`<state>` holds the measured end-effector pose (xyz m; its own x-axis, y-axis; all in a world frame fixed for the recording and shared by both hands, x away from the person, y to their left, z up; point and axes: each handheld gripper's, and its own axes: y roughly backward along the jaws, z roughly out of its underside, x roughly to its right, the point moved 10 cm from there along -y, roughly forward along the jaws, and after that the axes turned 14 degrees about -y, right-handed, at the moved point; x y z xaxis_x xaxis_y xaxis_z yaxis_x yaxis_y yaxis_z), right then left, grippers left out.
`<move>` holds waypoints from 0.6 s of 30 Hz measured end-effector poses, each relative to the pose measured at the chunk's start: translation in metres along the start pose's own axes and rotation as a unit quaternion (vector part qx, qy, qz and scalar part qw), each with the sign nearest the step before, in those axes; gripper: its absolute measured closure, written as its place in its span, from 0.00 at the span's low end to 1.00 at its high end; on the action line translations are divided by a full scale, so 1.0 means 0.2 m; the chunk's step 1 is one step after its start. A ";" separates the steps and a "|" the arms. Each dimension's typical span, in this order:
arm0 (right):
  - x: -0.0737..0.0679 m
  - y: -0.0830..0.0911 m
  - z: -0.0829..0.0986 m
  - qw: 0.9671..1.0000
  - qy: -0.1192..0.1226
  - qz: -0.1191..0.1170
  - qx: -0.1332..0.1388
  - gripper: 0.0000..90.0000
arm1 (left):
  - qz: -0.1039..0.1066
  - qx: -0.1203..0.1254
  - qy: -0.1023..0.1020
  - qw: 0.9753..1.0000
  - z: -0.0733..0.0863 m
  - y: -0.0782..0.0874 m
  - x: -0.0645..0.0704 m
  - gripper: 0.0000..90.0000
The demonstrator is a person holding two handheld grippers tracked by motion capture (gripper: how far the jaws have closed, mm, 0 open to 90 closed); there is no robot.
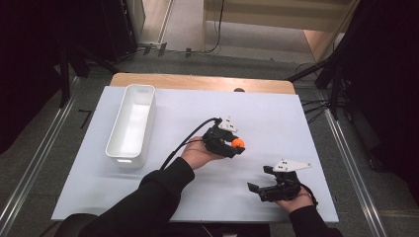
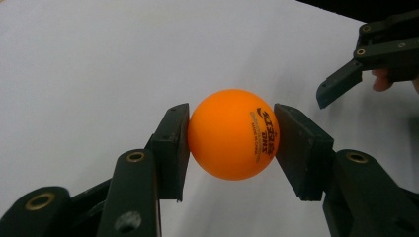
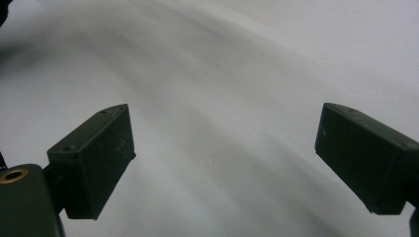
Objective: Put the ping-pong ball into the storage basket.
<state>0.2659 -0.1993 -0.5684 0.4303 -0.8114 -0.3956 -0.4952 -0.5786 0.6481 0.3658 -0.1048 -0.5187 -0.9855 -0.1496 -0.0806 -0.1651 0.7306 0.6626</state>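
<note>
An orange ping-pong ball [image 1: 238, 143] with dark print sits between the jaws of my left gripper [image 1: 236, 146] near the middle of the white table sheet [image 1: 276, 118]. In the left gripper view both black pads press against the ball [image 2: 233, 140], so the left gripper [image 2: 232, 143] is shut on it. My right gripper [image 1: 258, 179] rests near the table's front right with its jaws wide apart. Bare white sheet lies between the jaws of the right gripper [image 3: 225, 155]. One of its black fingers [image 2: 341, 81] also shows at the upper right of the left gripper view.
A long white bin [image 1: 131, 124] stands on the left side of the sheet, its inside bare. A wooden table edge [image 1: 197, 81] runs along the back. Dark stands and cables flank the table on the floor.
</note>
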 end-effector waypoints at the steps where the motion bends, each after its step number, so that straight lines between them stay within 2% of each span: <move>1: 0.00 0.00 0.00 1.000 0.000 0.000 0.000 0.07 | 0.001 0.000 -0.003 1.000 0.00 0.01 0.00 0.56; 7: 0.00 0.00 0.00 1.000 0.000 0.000 0.000 0.07 | 0.006 -0.005 -0.007 1.000 0.02 0.05 0.04 0.56; 12: 0.00 0.00 0.00 1.000 0.000 0.000 -0.001 0.07 | 0.008 -0.005 -0.002 1.000 0.02 0.07 0.05 0.56; 18: 0.00 0.00 0.00 1.000 0.004 0.002 -0.002 0.07 | 0.010 -0.007 -0.007 1.000 0.03 0.08 0.08 0.56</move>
<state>0.2661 -0.1991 -0.5688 0.4337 -0.8134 -0.3877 -0.4935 -0.5744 0.6531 0.3473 -0.0924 -0.5138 -0.9891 -0.1251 -0.0774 -0.1443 0.7233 0.6753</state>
